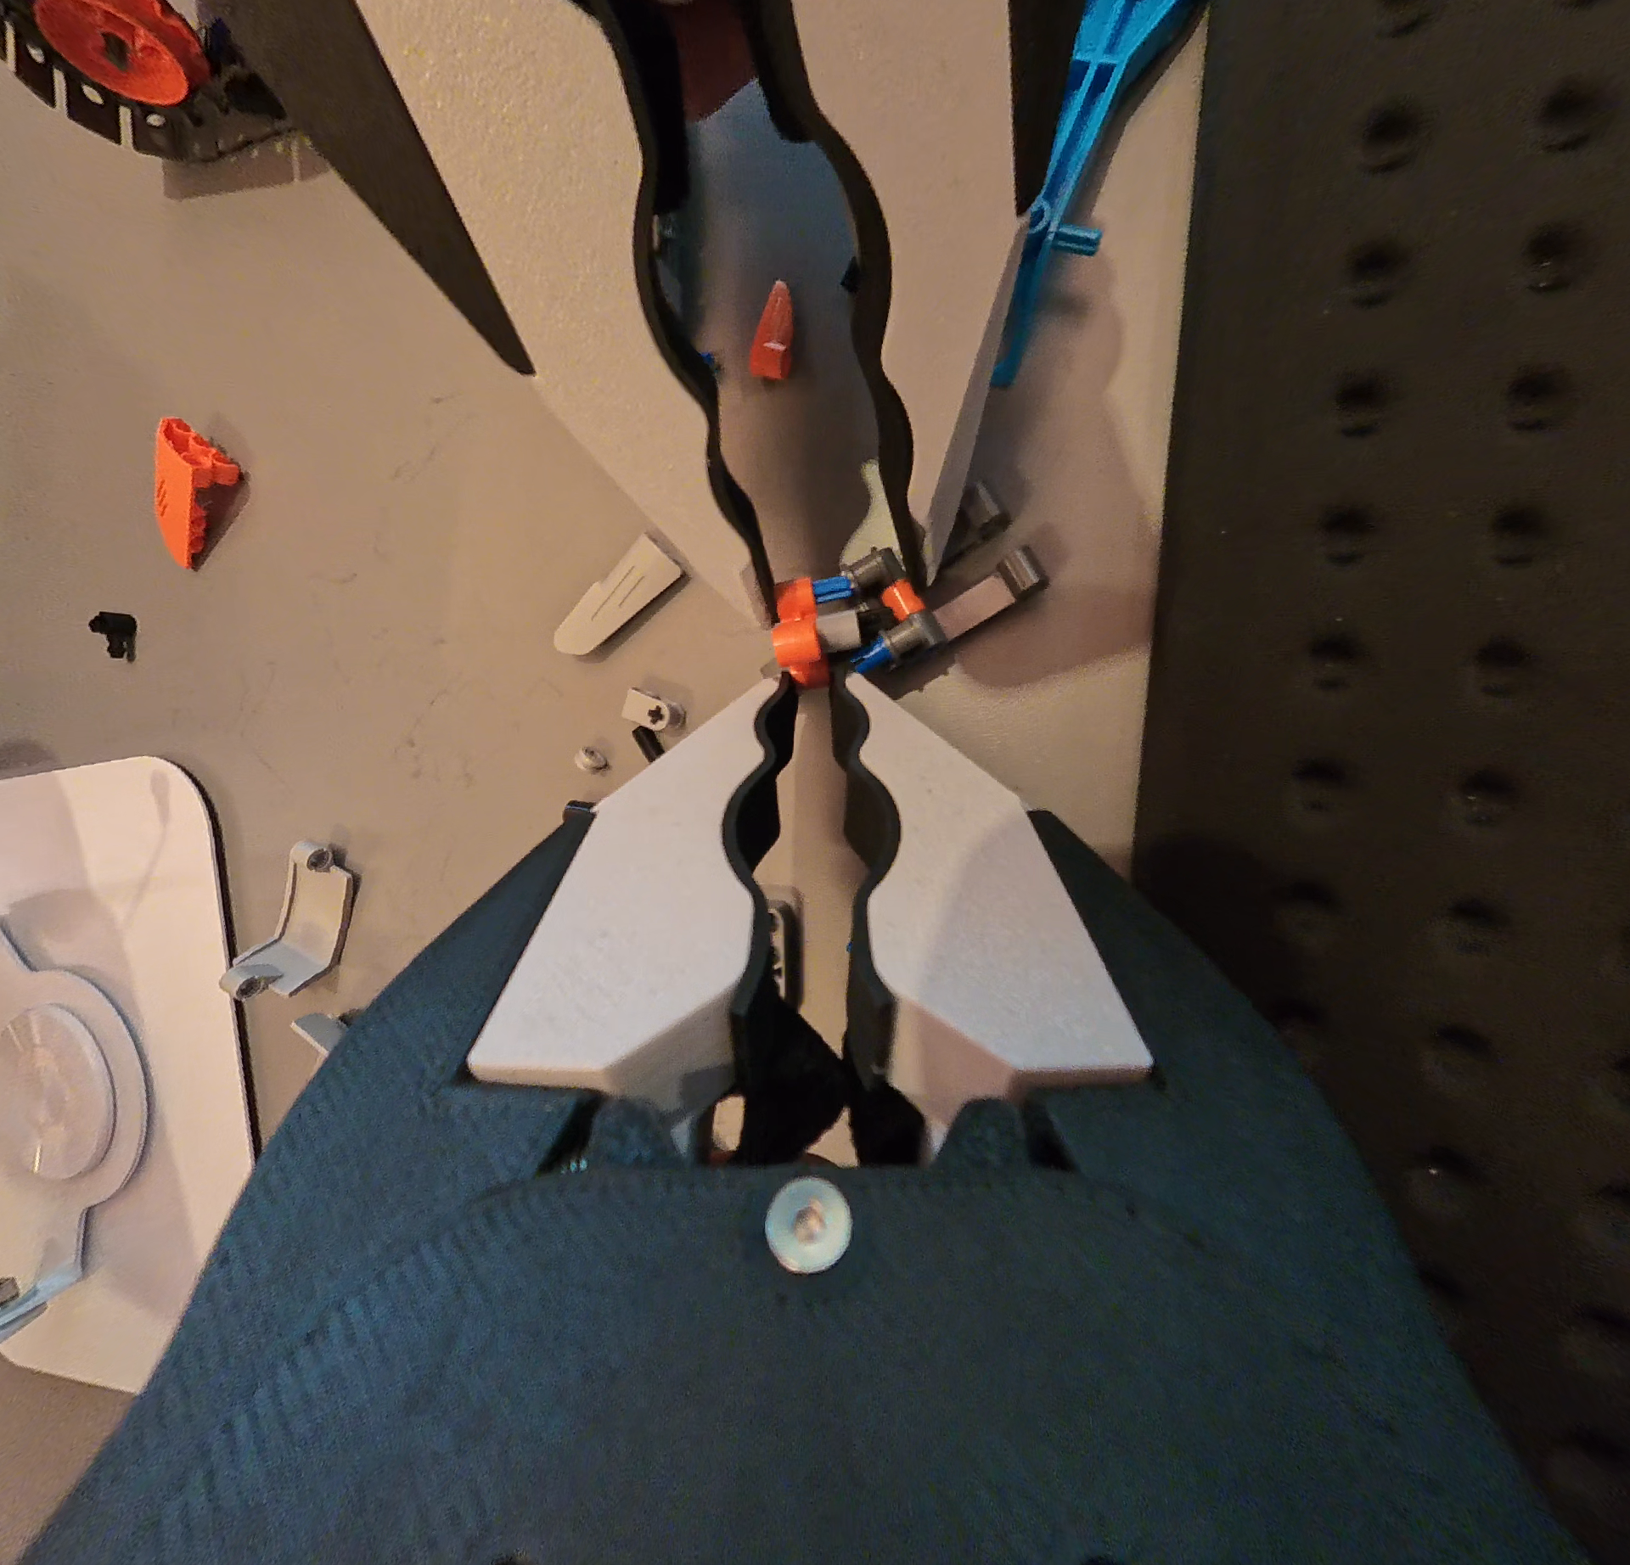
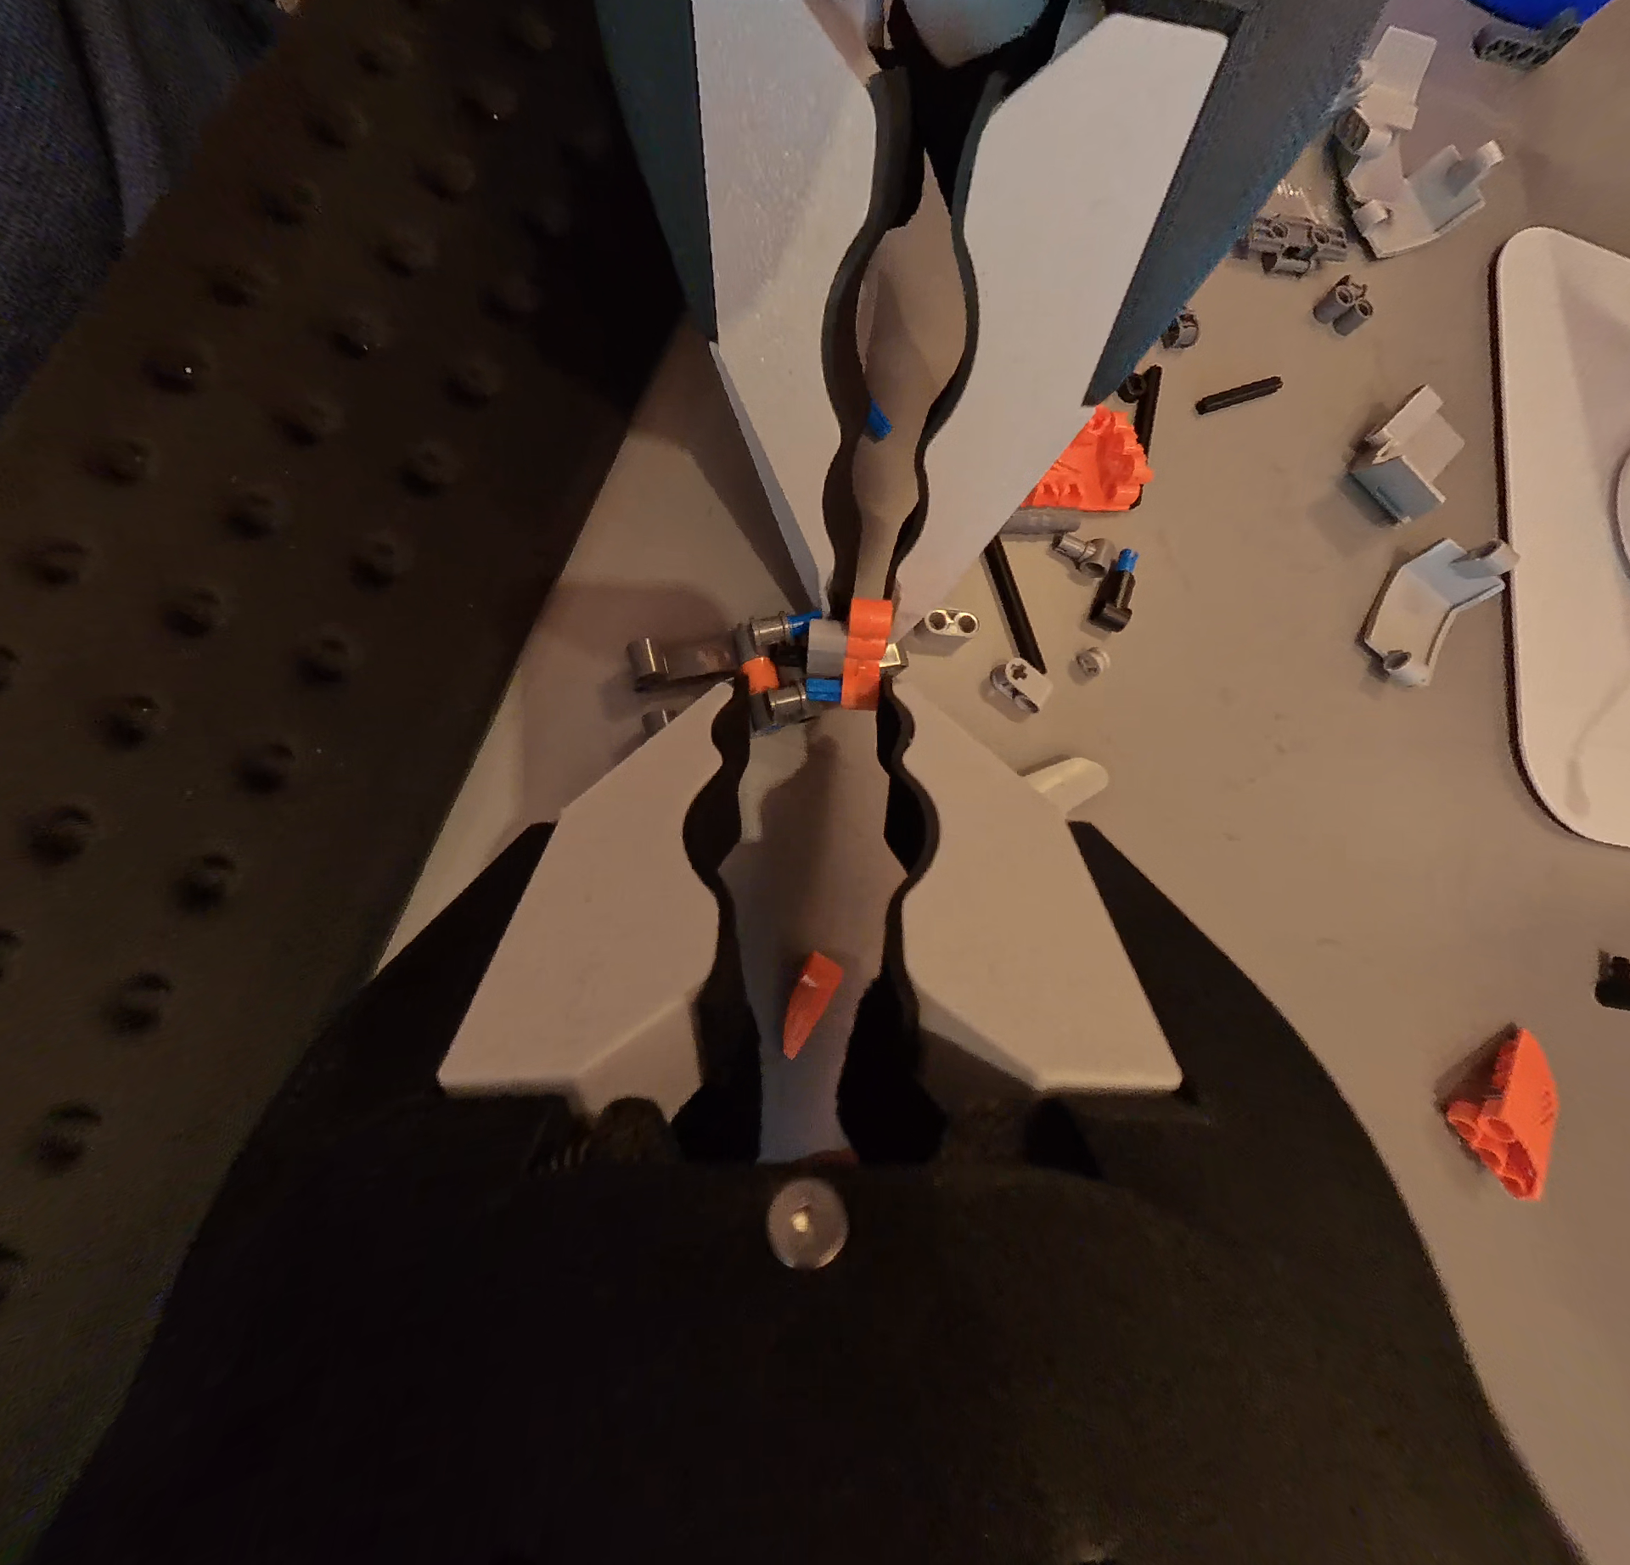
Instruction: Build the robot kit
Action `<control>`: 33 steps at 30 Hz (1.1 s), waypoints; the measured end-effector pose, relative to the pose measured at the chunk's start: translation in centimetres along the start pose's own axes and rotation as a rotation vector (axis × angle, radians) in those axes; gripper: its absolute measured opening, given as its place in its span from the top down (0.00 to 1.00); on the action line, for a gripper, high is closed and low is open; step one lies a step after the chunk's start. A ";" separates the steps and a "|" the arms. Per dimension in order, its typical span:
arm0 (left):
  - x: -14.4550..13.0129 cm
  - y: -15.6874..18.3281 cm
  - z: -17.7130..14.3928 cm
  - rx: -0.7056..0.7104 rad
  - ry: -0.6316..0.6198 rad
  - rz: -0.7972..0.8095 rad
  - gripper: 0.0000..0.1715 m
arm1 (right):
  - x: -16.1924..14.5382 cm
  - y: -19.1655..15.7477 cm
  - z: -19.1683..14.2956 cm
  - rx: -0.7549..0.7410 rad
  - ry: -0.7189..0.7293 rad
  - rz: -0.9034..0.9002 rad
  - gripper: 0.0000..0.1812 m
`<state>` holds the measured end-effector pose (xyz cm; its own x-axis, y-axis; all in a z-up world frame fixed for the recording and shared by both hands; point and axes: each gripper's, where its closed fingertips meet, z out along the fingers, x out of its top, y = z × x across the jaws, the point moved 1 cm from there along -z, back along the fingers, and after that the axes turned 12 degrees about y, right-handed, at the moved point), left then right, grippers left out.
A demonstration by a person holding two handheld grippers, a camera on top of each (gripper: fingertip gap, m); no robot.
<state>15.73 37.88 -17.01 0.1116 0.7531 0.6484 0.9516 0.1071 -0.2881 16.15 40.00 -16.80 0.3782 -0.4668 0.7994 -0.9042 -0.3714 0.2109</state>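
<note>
A small toy-brick assembly of orange connectors, grey pins and blue pegs hangs just above the grey table, with a grey beam on its far side. My left gripper comes from below in its own view, and its tips pinch the orange connector. My right gripper faces it tip to tip, closed around the grey and blue pins of the same assembly. Each gripper also shows in the other's view: the right and the left.
A black studded mat borders the table close beside the grippers. Loose parts lie around: an orange slope piece, orange wedges, grey panels, black axles, a blue lever, a tracked orange wheel, a white board. Both grippers' tips are close together, under 4 cm apart. The right tips stand about 7 centimetres off the orange slope piece. It turns up in the left wrist view as well.
</note>
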 end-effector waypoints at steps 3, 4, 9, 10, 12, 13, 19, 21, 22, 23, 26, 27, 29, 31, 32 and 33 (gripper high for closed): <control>0.1 0.1 -0.1 -0.006 0.006 -0.007 0.97 | 0.0 -0.1 0.0 0.004 0.008 0.006 0.86; 0.1 0.1 -0.1 -0.007 0.013 -0.015 0.97 | 0.0 -0.1 0.0 0.008 0.012 0.017 0.86; 0.2 0.4 -0.2 -0.009 0.048 -0.066 0.96 | 0.0 -0.3 0.0 0.009 0.026 0.038 0.86; 0.2 0.5 -0.3 -0.019 0.059 -0.083 0.96 | 0.0 -0.4 0.0 0.011 0.030 0.039 0.86; 0.4 0.7 -0.7 -0.052 0.094 -0.131 0.91 | 0.0 -0.4 0.0 0.011 0.036 0.043 0.86; 0.6 0.9 -0.8 -0.073 0.116 -0.153 0.88 | 0.0 -0.4 0.0 0.010 0.035 0.043 0.86; 0.7 1.8 -0.2 -0.068 0.113 -0.153 0.76 | 0.0 -0.4 0.0 0.007 0.041 0.048 0.86; 0.9 1.7 0.1 -0.024 0.109 -0.140 0.78 | 0.0 -0.4 0.1 0.007 0.042 0.055 0.86; 1.1 1.3 0.2 0.018 0.114 -0.143 0.82 | 0.0 -0.4 0.0 0.006 0.041 0.056 0.86; 1.1 1.2 0.3 0.043 0.112 -0.139 0.82 | 0.0 -0.3 0.0 -0.003 0.038 0.054 0.86; 1.3 1.1 0.4 0.099 0.122 -0.113 0.84 | -0.1 -0.3 0.0 -0.003 0.040 0.058 0.87; 1.3 1.1 0.4 0.105 0.124 -0.110 0.84 | -0.1 -0.4 0.0 -0.004 0.042 0.060 0.87; 1.2 1.2 0.4 0.108 0.129 -0.112 0.84 | -0.1 -0.4 0.0 -0.004 0.042 0.058 0.87; 1.2 1.2 0.4 0.103 0.138 -0.121 0.85 | -0.1 -0.4 0.0 -0.006 0.038 0.053 0.87; 1.2 1.2 0.4 0.097 0.145 -0.119 0.85 | -0.1 -0.4 0.0 -0.006 0.037 0.054 0.87; 1.2 1.2 0.5 0.091 0.153 -0.115 0.85 | -0.1 -0.4 -0.1 -0.008 0.038 0.054 0.87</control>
<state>16.86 39.20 -16.90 0.0523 0.6255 0.7785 0.9316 0.2502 -0.2636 16.43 40.23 -16.93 0.3215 -0.4549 0.8305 -0.9245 -0.3405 0.1713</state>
